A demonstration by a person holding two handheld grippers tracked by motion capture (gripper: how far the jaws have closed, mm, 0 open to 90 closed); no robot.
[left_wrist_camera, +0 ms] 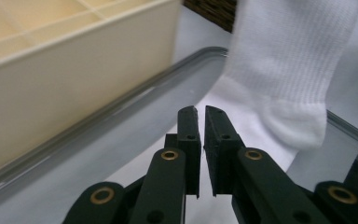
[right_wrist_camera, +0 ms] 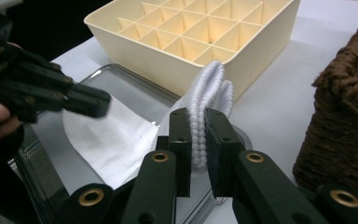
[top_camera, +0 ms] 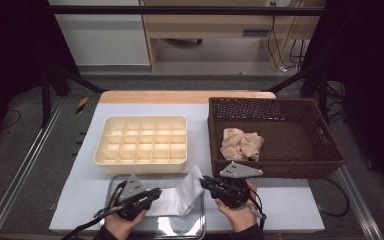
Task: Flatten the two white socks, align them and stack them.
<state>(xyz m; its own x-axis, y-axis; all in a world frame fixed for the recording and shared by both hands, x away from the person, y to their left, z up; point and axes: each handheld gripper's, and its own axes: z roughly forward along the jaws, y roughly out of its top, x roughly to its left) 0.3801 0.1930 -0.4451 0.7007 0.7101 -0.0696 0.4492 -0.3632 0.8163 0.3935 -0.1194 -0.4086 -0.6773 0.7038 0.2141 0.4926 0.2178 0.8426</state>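
1. Pale surface (top_camera: 290,200) is carrying a divided box (top_camera: 141,140), a basket (top_camera: 280,135) and a tray (top_camera: 111,186).
2. Right hand-held gripper (right_wrist_camera: 198,122) is pinching the white sock (right_wrist_camera: 121,140) by its cuff over the tray.
3. Left hand-held gripper (left_wrist_camera: 200,112) is sitting nearly closed on the sock's toe end, though whether it is gripping is unclear.
4. Folding looks underway; next probably calls for bringing the ends together.
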